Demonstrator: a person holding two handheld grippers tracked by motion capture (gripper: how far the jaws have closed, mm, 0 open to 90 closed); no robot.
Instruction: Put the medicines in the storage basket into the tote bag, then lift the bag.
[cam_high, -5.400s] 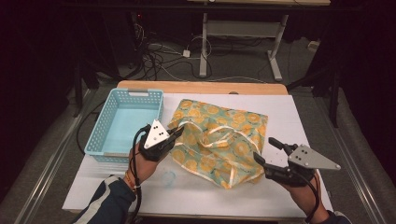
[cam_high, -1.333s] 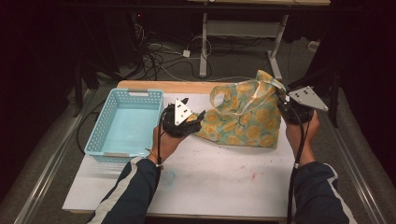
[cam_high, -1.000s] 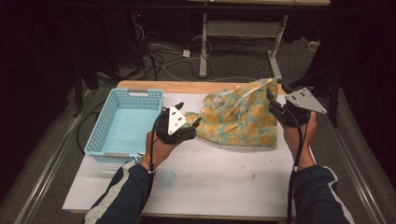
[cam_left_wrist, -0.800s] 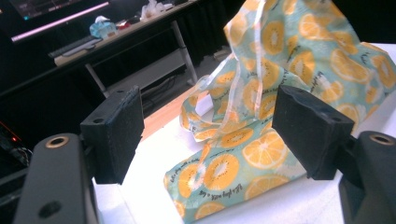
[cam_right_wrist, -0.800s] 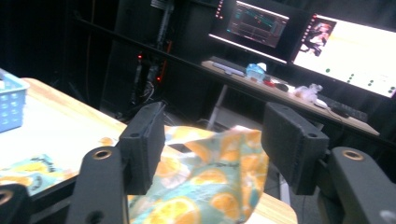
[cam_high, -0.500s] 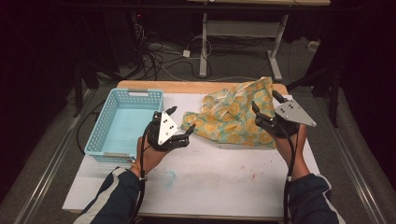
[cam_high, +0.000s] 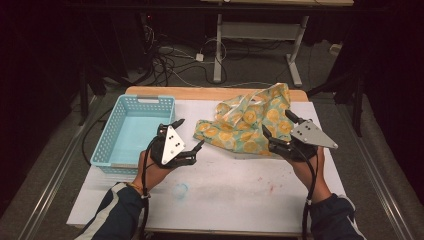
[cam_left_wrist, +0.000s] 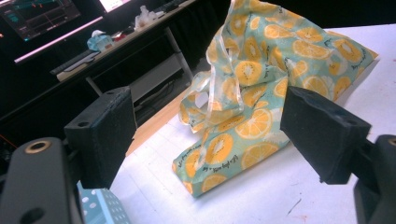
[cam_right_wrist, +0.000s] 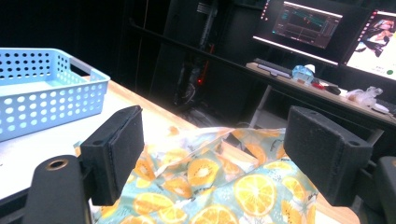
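Note:
A teal fabric bag printed with orange slices (cam_high: 250, 120) lies crumpled on the white table (cam_high: 240, 200), back right of centre, with its clear handles flopped on top. My left gripper (cam_high: 189, 133) is open just left of the bag's near corner, not touching it. In the left gripper view the bag (cam_left_wrist: 252, 93) lies beyond the spread jaws of my left gripper (cam_left_wrist: 210, 126). My right gripper (cam_high: 277, 122) is open at the bag's near right edge. In the right gripper view the bag (cam_right_wrist: 224, 182) lies low between the jaws of my right gripper (cam_right_wrist: 233, 149); I cannot tell whether they touch it.
A light blue perforated basket (cam_high: 150, 98) stands empty at the table's left, close to my left hand, and also appears as the basket (cam_right_wrist: 42, 93) in the right gripper view. Cables and a desk frame (cam_high: 220, 45) lie beyond the far edge. A faint blue stain (cam_high: 181, 190) marks the table's near part.
Both grippers held the bag raised a second ago. It has come down onto the table in a heap, and both grippers have drawn back toward the person with their jaws open.

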